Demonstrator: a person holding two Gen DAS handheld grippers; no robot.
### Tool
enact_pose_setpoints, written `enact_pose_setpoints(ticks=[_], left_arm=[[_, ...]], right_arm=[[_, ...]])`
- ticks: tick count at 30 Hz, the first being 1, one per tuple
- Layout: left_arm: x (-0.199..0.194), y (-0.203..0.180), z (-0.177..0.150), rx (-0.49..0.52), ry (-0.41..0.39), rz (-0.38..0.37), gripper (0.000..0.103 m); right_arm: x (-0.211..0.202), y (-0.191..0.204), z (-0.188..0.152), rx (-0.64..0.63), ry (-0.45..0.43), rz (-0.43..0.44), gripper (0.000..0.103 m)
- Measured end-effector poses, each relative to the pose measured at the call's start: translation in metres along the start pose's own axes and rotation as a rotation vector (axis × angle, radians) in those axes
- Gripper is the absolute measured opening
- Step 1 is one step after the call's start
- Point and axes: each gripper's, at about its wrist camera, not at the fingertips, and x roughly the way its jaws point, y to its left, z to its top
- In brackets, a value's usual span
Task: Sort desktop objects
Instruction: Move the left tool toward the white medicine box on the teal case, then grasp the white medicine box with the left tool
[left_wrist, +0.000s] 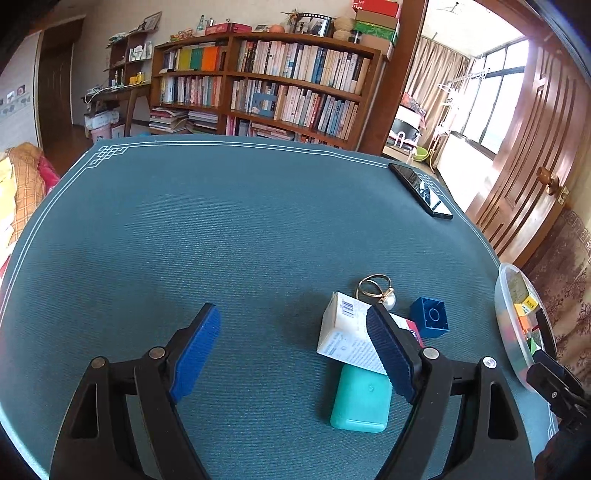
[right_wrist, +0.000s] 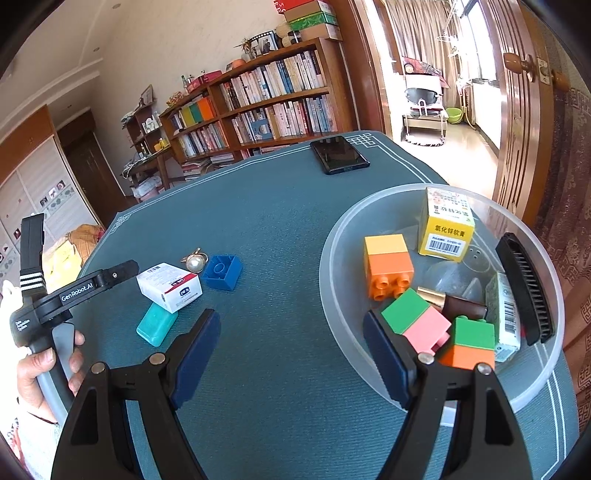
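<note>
My left gripper (left_wrist: 295, 354) is open and empty above the teal mat, just left of a white medicine box (left_wrist: 347, 334) that lies on a teal case (left_wrist: 362, 402). A pearl ring (left_wrist: 380, 291) and a blue brick (left_wrist: 432, 317) sit behind them. My right gripper (right_wrist: 291, 354) is open and empty; its right finger hangs over the rim of a clear bowl (right_wrist: 332, 258). The bowl holds several bricks, a yellow box (right_wrist: 445, 229) and a black comb (right_wrist: 524, 291). In the right wrist view the white box (right_wrist: 168, 286), teal case (right_wrist: 157, 325), ring (right_wrist: 194, 262) and blue brick (right_wrist: 221, 271) lie at left.
A black phone (left_wrist: 421, 190) lies at the mat's far right corner, also in the right wrist view (right_wrist: 338, 153). The bowl's edge (left_wrist: 506, 325) shows at the right of the left wrist view. A bookshelf stands behind the table and a wooden door to the right.
</note>
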Motion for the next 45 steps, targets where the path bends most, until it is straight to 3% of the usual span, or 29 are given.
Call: enact_pose_setpoints(ticks=[4, 12, 16, 19, 27, 34, 38, 45], left_arm=[[-0.002, -0.034, -0.004, 0.14, -0.012, -0.002, 0.084], [-0.003, -0.102, -0.029, 0.476, -0.054, 0.102, 0.084], [0.011, -0.107, -0.035, 0.541, -0.033, 0.191, 0.084], [0.017, -0.093, -0.028, 0.476, -0.003, 0.213, 0.084], [0.015, -0.026, -0.006, 0.219, 0.052, 0.175, 0.084], [0.005, 0.032, -0.001, -0.011, 0.036, 0.22, 0.084], [-0.001, 0.033, 0.0, -0.095, 0.008, 0.119, 0.084], [0.013, 0.004, 0.0, -0.165, 0.023, 0.101, 0.084]], right_arm=[[-0.001, 0.0, 0.0, 0.004, 0.003, 0.001, 0.083], [0.0, -0.005, 0.002, 0.026, 0.008, -0.004, 0.083], [0.001, -0.006, 0.002, 0.03, 0.011, -0.004, 0.083], [0.001, -0.005, 0.001, 0.027, 0.009, -0.004, 0.083], [0.004, -0.003, -0.001, 0.019, 0.016, 0.002, 0.083], [0.004, 0.001, -0.002, 0.011, 0.017, 0.004, 0.083], [0.005, 0.001, -0.003, 0.011, 0.019, 0.0, 0.083], [0.005, 0.003, -0.003, 0.015, 0.017, 0.0, 0.083]])
